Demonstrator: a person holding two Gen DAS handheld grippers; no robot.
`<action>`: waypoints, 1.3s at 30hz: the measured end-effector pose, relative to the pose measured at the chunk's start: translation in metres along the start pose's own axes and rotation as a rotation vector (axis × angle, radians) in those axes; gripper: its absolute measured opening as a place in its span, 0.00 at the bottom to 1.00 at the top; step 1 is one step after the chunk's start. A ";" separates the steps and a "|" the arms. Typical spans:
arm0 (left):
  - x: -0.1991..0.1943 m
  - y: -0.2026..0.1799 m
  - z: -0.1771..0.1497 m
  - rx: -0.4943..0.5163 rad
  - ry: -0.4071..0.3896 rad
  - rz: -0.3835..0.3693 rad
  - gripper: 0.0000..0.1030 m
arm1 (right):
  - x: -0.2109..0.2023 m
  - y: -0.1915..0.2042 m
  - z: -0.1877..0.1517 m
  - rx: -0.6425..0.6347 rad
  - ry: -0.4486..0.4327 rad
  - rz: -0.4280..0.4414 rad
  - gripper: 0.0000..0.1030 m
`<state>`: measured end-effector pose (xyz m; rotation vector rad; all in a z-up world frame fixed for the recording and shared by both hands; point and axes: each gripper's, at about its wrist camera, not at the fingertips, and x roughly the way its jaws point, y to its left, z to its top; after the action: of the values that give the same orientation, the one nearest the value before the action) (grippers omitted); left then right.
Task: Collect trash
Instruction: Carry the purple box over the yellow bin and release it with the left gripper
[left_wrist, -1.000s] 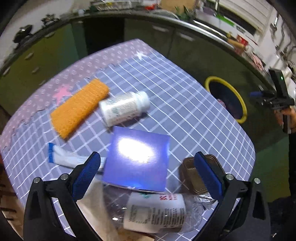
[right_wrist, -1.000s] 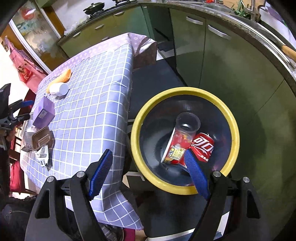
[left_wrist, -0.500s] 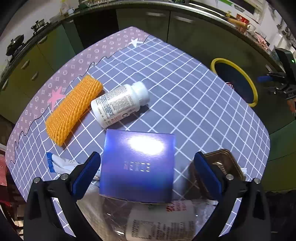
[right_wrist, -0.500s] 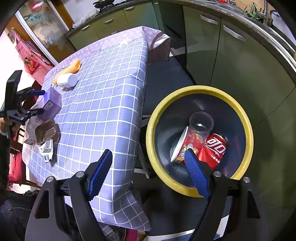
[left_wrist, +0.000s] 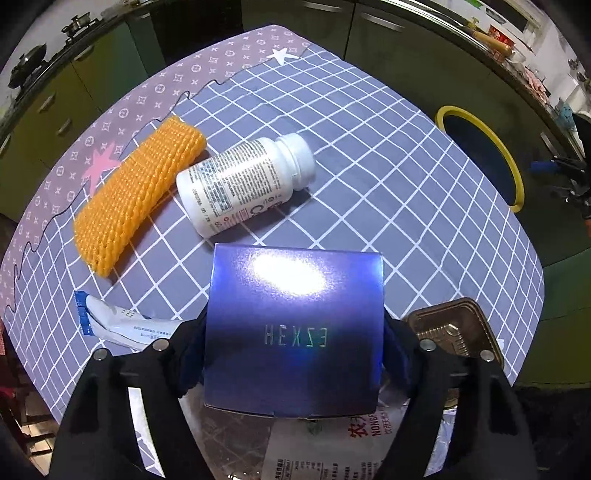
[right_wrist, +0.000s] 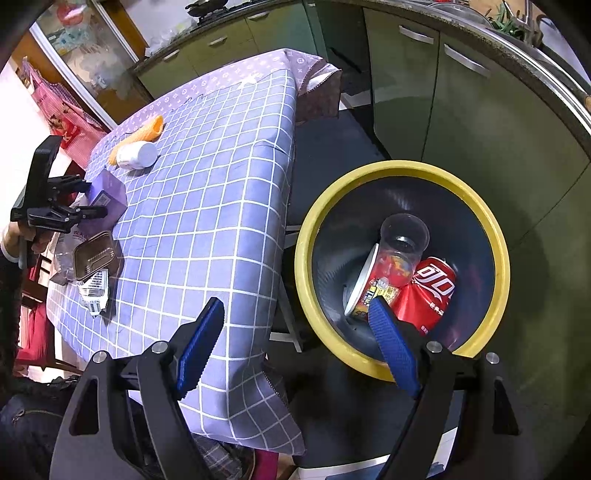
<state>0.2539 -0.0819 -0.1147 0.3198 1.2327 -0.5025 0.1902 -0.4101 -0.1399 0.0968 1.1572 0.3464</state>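
Note:
My left gripper (left_wrist: 293, 347) is shut on a purple box (left_wrist: 293, 325) marked HEXZE and holds it over the checked table (left_wrist: 406, 192). The box also shows in the right wrist view (right_wrist: 109, 192), between the left gripper's fingers (right_wrist: 79, 212). On the table lie a white pill bottle (left_wrist: 243, 184), an orange foam net (left_wrist: 140, 188), a white tube (left_wrist: 118, 323), a brown tin tray (left_wrist: 454, 328) and a crumpled plastic bottle (left_wrist: 332, 450). My right gripper (right_wrist: 295, 350) is open and empty, above the near rim of the yellow-rimmed bin (right_wrist: 402, 269), which holds a red can, a clear cup and a noodle cup.
Green kitchen cabinets (right_wrist: 461, 103) run behind the bin and table. The bin (left_wrist: 480, 155) stands on the floor beside the table's right edge. A crumpled wrapper (right_wrist: 94, 291) lies near the table's front edge. The dark floor gap (right_wrist: 325, 147) separates table and cabinets.
My left gripper has moved forward and closed on the purple box, which now sits between its fingers. My right gripper has shifted left, so the bin sits further right in its view.

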 end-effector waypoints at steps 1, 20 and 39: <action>-0.004 0.000 0.002 -0.002 -0.008 0.004 0.71 | -0.001 0.000 -0.001 0.000 -0.005 0.002 0.77; -0.015 -0.212 0.137 0.270 -0.063 -0.251 0.72 | -0.083 -0.058 -0.077 0.155 -0.151 -0.090 0.77; -0.018 -0.259 0.176 0.172 -0.197 -0.221 0.88 | -0.098 -0.083 -0.124 0.226 -0.173 -0.096 0.78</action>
<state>0.2563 -0.3854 -0.0346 0.2727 1.0402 -0.8146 0.0603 -0.5321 -0.1244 0.2636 1.0225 0.1189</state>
